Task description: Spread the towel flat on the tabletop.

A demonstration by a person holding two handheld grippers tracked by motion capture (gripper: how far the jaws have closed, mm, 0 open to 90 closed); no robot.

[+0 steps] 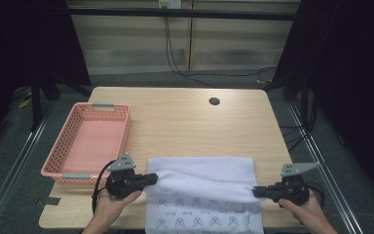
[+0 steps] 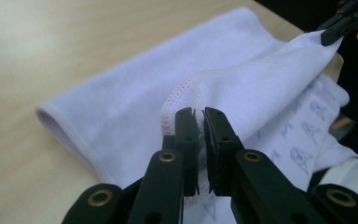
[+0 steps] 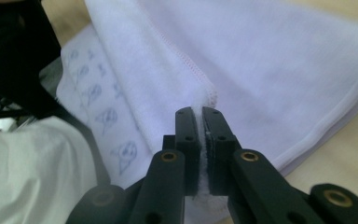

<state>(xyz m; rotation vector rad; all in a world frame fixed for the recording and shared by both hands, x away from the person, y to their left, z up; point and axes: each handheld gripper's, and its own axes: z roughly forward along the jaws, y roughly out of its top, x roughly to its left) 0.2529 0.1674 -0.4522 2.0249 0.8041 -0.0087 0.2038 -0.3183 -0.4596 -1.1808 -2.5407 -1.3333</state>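
Observation:
A white towel [image 1: 202, 187] with small blue printed figures lies on the near half of the wooden table [image 1: 185, 117], its near end hanging over the front edge. My left gripper [image 1: 152, 178] is shut on the towel's hemmed left corner [image 2: 186, 100]. Over at the opposite side, the right gripper [image 1: 256, 191] is shut on the right corner [image 3: 205, 95]. Both corners are lifted and the held edge is folded over the towel's far part. In the left gripper view the right gripper [image 2: 335, 28] shows at the top right, pinching the cloth.
A pink plastic basket [image 1: 88, 141] stands empty at the table's left side, just beyond my left gripper. A round cable hole [image 1: 214, 101] sits near the far edge. Cables run on the floor behind the table.

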